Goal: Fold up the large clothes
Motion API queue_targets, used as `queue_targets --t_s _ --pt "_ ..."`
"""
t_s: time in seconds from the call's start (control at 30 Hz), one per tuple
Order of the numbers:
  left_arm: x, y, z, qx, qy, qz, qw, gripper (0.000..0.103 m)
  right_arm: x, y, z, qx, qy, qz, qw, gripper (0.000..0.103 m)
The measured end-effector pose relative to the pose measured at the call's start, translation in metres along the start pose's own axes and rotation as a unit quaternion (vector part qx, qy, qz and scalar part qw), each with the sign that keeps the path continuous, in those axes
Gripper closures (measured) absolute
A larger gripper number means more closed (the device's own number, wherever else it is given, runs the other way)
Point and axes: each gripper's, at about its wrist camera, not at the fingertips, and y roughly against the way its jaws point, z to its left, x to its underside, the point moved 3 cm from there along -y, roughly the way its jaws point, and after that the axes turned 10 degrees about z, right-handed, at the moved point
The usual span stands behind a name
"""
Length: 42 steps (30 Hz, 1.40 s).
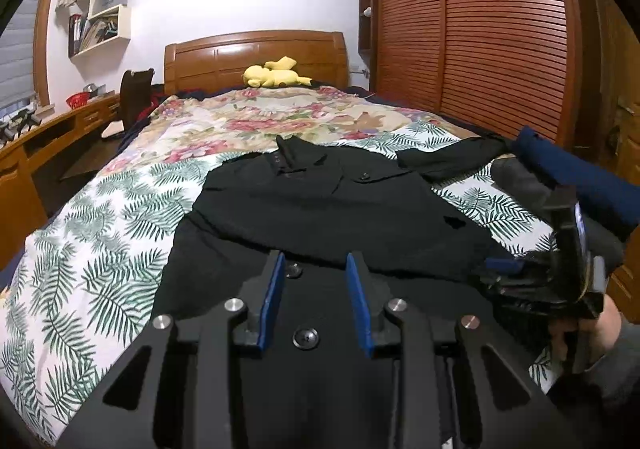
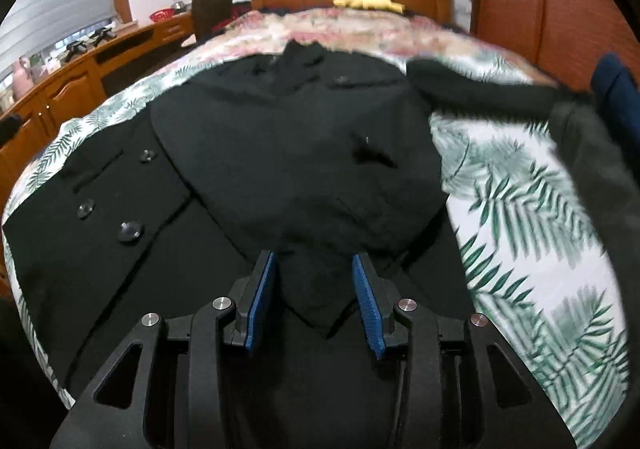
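Note:
A large black coat (image 1: 320, 201) lies spread on the bed, collar toward the headboard, one side folded in over its middle. In the right wrist view the coat (image 2: 280, 149) shows its buttons (image 2: 128, 229) at the left, and one sleeve (image 2: 480, 89) stretches out to the right. My left gripper (image 1: 316, 261) hovers over the coat's near hem, open, with nothing between its blue pads. My right gripper (image 2: 314, 261) is open; a pointed corner of the folded coat lies loose between its pads. In the left wrist view the right gripper (image 1: 500, 265) sits low at the coat's right edge, held by a hand.
The bed has a leaf-print sheet (image 1: 100, 249) and a floral cover (image 1: 240, 121). Folded navy clothing (image 1: 560, 169) and a grey garment (image 1: 520, 181) lie at the bed's right edge. A yellow plush toy (image 1: 276, 75) rests by the headboard. A wooden desk (image 1: 40, 137) runs along the left, a slatted wardrobe (image 1: 480, 29) along the right.

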Motion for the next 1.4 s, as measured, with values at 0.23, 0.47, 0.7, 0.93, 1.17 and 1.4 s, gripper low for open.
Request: queue_targets --t_s 0.23,0.47,0.7,0.93,1.17,1.4 --pt "-0.011 -0.014 -0.016 0.007 -0.02 -0.008 0.9997 0.073 0.003 -0.002 -0.001 -0.002 0.0 0.0 1.0 0.063" --pt "-0.022 -0.057 -0.024 0.018 -0.037 -0.001 0.9991 0.073 0.002 0.005 0.001 0.001 0.001 -0.014 1.0 0.063" --pt "-0.017 -0.092 -0.022 0.023 -0.042 0.002 0.9988 0.073 -0.008 0.047 -0.007 0.009 0.006 -0.058 0.998 0.063" --pt "-0.01 -0.101 -0.018 0.05 -0.036 0.012 0.998 0.073 -0.051 0.062 -0.043 0.052 0.0 -0.081 0.995 0.051" --pt "-0.008 -0.094 -0.013 0.051 -0.037 0.006 0.998 0.073 -0.107 0.019 -0.104 0.06 -0.053 -0.056 0.995 0.051" --pt "-0.005 -0.096 -0.005 0.059 -0.028 0.011 0.9978 0.073 -0.153 -0.025 -0.153 0.05 -0.124 -0.026 0.991 0.051"
